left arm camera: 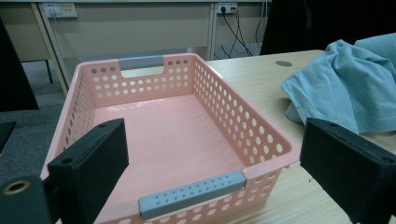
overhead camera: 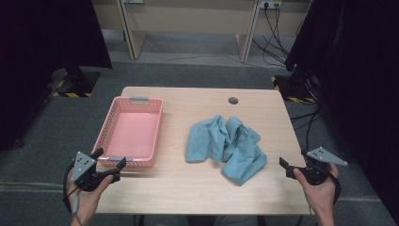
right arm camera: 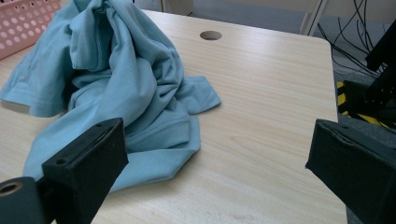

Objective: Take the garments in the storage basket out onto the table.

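A crumpled light-blue garment (overhead camera: 227, 147) lies in a heap on the wooden table (overhead camera: 197, 188), right of centre. A pink perforated basket (overhead camera: 131, 131) with grey handles stands empty at the table's left. My left gripper (overhead camera: 109, 159) hovers open at the basket's near end; the left gripper view looks into the basket (left arm camera: 173, 135) with the garment (left arm camera: 348, 88) off to the right. My right gripper (overhead camera: 287, 165) is open at the table's right edge, just right of the garment. In the right gripper view the garment (right arm camera: 121, 79) lies ahead and left of the wide-apart jaws.
A round cable hole (overhead camera: 233, 100) sits near the table's far edge. Table legs and cables stand on the grey floor behind. Dark curtains hang at both sides. Bare wood lies along the near edge between my hands.
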Tool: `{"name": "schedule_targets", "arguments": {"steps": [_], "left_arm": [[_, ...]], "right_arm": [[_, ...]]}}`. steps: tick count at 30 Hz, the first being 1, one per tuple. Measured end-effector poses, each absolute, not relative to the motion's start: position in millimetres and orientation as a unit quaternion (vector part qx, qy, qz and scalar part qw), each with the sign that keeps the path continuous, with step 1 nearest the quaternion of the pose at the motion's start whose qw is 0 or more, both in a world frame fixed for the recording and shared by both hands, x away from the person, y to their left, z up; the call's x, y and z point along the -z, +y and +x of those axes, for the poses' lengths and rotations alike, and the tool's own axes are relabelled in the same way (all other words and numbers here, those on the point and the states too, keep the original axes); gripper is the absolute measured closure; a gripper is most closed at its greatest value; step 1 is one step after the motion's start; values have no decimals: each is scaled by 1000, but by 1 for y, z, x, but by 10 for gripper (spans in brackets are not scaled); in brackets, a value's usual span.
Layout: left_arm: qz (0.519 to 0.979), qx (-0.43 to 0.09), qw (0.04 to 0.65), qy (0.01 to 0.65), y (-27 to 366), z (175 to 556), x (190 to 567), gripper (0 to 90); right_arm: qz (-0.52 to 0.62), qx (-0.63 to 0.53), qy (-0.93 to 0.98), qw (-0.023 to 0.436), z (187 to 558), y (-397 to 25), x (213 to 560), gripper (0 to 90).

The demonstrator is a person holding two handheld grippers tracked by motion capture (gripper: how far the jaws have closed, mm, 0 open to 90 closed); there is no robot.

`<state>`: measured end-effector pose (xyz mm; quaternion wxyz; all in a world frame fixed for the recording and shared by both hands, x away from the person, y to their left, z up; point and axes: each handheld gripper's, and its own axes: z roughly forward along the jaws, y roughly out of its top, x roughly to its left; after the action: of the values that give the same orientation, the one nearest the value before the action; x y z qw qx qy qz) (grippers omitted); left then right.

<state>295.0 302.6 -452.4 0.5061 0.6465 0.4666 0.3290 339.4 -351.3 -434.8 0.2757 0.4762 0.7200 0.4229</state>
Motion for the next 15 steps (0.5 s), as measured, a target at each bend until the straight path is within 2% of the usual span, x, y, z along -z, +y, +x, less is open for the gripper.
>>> {"name": "schedule_targets", "arguments": {"steps": [15], "left_arm": [[637,-335,509,472,310,286,455,67]], "right_arm": [[487,-427,707,284,332,-364,440,47]]}}
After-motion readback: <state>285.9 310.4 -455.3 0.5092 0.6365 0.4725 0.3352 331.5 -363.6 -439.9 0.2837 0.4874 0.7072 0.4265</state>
